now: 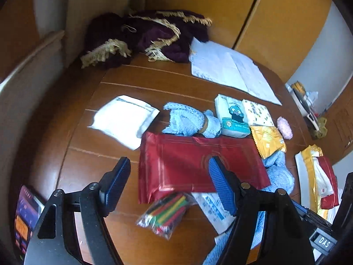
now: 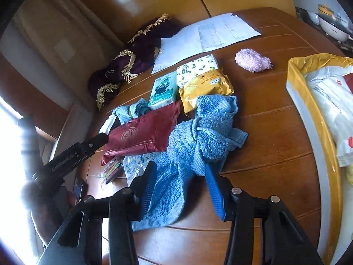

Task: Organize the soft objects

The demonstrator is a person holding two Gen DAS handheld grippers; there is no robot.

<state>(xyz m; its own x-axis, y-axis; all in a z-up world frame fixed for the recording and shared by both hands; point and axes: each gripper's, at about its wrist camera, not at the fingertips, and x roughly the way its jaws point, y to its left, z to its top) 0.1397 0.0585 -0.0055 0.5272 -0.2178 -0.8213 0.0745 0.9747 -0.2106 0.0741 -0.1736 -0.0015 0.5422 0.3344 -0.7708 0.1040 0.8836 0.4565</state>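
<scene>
1. Only the left wrist view showed the white folded cloth (image 1: 124, 120) lying flat on the wooden table (image 1: 114, 152), apart from the other items, and the whole of the light blue knitted piece (image 1: 189, 121) beside the tissue pack with a cartoon face (image 1: 231, 117).
2. Only the right wrist view showed the blue towel (image 2: 198, 137) in full: bunched and twisted near the table's middle, one end overlapping the yellow snack packet (image 2: 207, 88). It also gave a clear sight of the pink fluffy piece (image 2: 252, 60) lying alone on bare wood, and of the yellow-rimmed tray (image 2: 308, 101) at the table's right edge.
3. Both views showed the dark red foil packet (image 1: 198, 165), the bag of coloured sticks (image 1: 167, 209), the purple fringed cloth (image 1: 150, 37) at the far edge and the white papers (image 1: 227, 70).
4. The left gripper (image 1: 169, 183) was tilted down over the table, its jaws apart and empty. The red packet lay between and beyond its blue pads (image 1: 220, 185); I could not tell whether they touched it.
5. The right gripper (image 2: 179, 190) also pointed steeply down, jaws apart. The towel's near end lay between its fingers (image 2: 147, 187), close against the left pad, but it was not pinched.
</scene>
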